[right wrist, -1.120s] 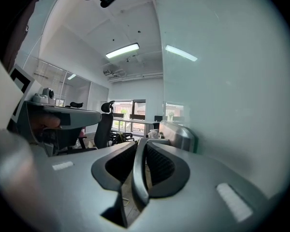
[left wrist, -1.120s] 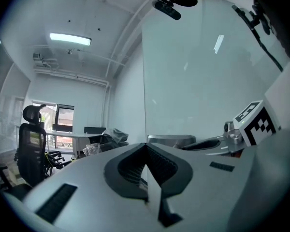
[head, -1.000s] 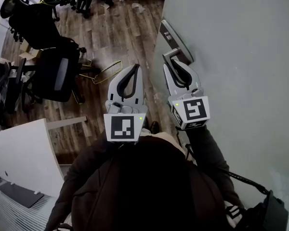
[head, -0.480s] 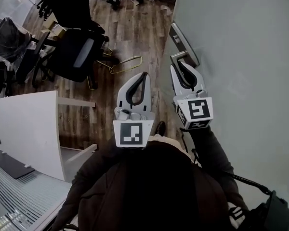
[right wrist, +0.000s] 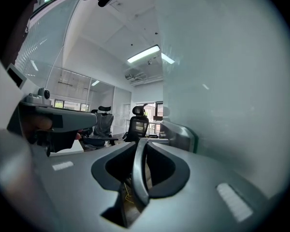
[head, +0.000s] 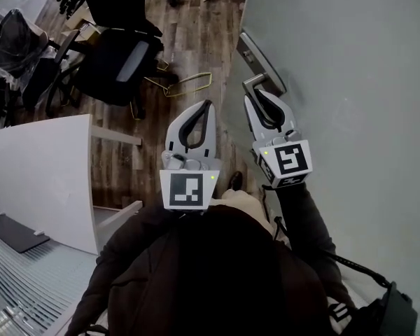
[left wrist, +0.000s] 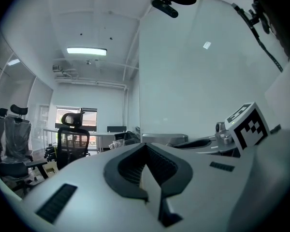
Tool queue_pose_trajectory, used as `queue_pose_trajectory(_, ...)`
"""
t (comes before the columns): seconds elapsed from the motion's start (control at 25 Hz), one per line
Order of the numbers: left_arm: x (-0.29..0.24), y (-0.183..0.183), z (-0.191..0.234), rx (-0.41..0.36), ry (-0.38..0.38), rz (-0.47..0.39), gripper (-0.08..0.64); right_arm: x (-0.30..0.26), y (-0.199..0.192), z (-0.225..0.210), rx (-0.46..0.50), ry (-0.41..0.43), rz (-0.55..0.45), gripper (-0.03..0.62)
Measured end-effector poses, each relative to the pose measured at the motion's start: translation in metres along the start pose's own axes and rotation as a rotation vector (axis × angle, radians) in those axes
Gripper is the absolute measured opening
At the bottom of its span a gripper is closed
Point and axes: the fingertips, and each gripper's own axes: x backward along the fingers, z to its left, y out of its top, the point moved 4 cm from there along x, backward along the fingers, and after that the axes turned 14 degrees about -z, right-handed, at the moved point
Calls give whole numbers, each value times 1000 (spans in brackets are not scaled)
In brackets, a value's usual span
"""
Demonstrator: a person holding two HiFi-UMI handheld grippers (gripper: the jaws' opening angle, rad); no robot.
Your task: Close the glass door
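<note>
The left gripper [head: 207, 105] has its jaws pressed together on nothing; in the left gripper view [left wrist: 145, 145] the dark pads meet at the tip with only the room beyond. To its right, the right gripper [head: 255, 95] has its jaws clamped on the door handle [head: 250, 83]; the right gripper view [right wrist: 140, 142] shows the grey metal lever [right wrist: 137, 174] running down between the pads.

Over the last second the surroundings have slid in the head view. The white counter [head: 42, 173] at the left has come further in, and the office chairs [head: 119, 61] have drifted up and across the wooden floor [head: 189, 40]. Both grippers have kept their places against the glass door [head: 350, 82]. That reads as the person walking with the door as it swings, so closing seems under way, though no frame or latch side is in view to say how far is left.

The door fills the right of the head view, just beside the right gripper. Its handle plate [head: 260, 60] lies just beyond the jaw tips, well clear of the idle left gripper.
</note>
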Motion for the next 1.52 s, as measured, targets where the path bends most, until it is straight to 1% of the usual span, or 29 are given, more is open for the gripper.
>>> queue_pose_trajectory(0.08, 21, 3, 6, -9, 1, -9, -3, 3, -2, 27, 3, 21, 2, 69)
queue_pose_trajectory(0.16, 33, 10, 5, -17, 12, -18, -3, 6, -1, 43, -1, 45, 3, 69)
queue_pose_trajectory(0.32, 32, 21, -9, -40, 67, -7, -3, 8, 9, 42, -21, 93, 4, 69)
queue_pose_trajectory(0.44, 36, 19, -20, -79, 119, 22, -3, 8, 7, 39, -42, 128, -6, 69)
queue_pose_trajectory(0.48, 47, 18, -20, -84, 139, 31, -3, 9, 6, 47, -46, 140, -13, 69)
queue_pose_trajectory(0.64, 120, 30, -8, -73, 211, 32, -3, 22, 17, 112, -47, 196, -36, 69)
queue_pose_trajectory(0.76, 134, 44, -7, -75, 252, 15, -3, 26, 22, 129, -49, 239, -21, 71)
queue_pose_trajectory(0.88, 153, 53, -3, -82, 273, 10, -3, 32, 23, 149, -47, 273, -16, 71)
queue_pose_trajectory(1.0, 181, 60, 8, -80, 291, 2, -3, 39, 28, 177, -21, 301, -16, 71)
queue_pose_trajectory(1.16, 226, 70, 21, -93, 280, -17, -3, 54, 27, 221, -8, 335, -12, 71)
queue_pose_trajectory(1.32, 240, 78, 23, -93, 281, -7, -3, 62, 32, 237, -1, 384, -14, 71)
queue_pose_trajectory(1.52, 271, 83, 18, -107, 285, -4, -4, 79, 32, 270, -14, 425, -15, 71)
